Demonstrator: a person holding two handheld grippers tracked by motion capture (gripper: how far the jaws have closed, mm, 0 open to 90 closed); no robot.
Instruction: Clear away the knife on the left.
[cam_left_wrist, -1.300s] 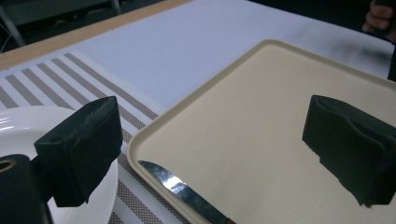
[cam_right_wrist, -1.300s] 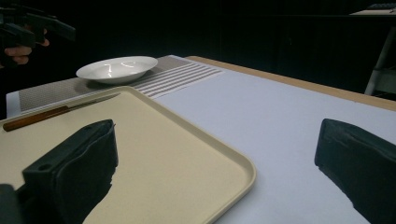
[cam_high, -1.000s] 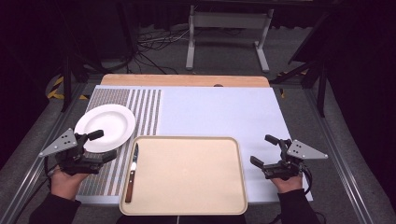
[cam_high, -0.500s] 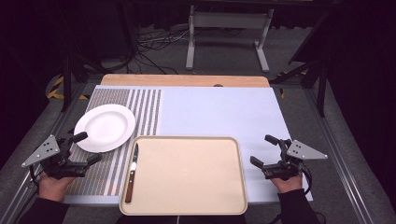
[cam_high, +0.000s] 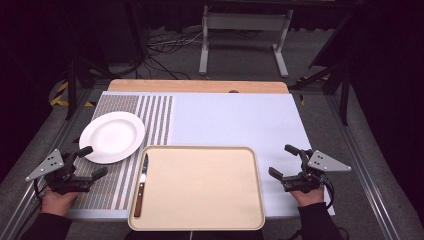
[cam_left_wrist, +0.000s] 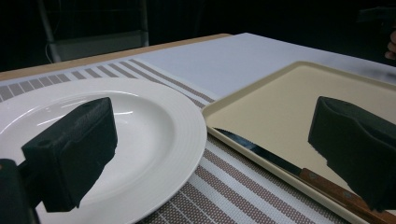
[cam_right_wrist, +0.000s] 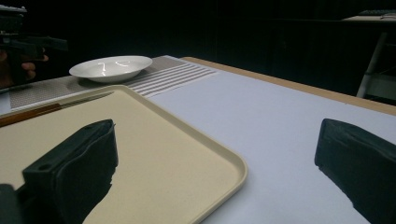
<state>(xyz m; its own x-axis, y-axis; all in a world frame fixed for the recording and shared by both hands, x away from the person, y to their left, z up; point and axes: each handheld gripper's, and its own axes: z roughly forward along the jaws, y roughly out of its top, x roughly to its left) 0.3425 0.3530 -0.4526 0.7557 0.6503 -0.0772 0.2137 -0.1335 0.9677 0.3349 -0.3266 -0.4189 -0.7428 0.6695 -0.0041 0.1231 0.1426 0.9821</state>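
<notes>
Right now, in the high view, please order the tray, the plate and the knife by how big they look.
1. tray, clearly the largest.
2. plate, much smaller than the tray.
3. knife: about as long as the plate is wide, but far thinner, so smallest.

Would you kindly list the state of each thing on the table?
Round white plate: empty, upright on striped mat.
Wooden-handled knife: flat at beige tray's left edge.
Beige plastic tray: otherwise bare.
Left gripper: open, holding nothing.
Right gripper: open, holding nothing.
</notes>
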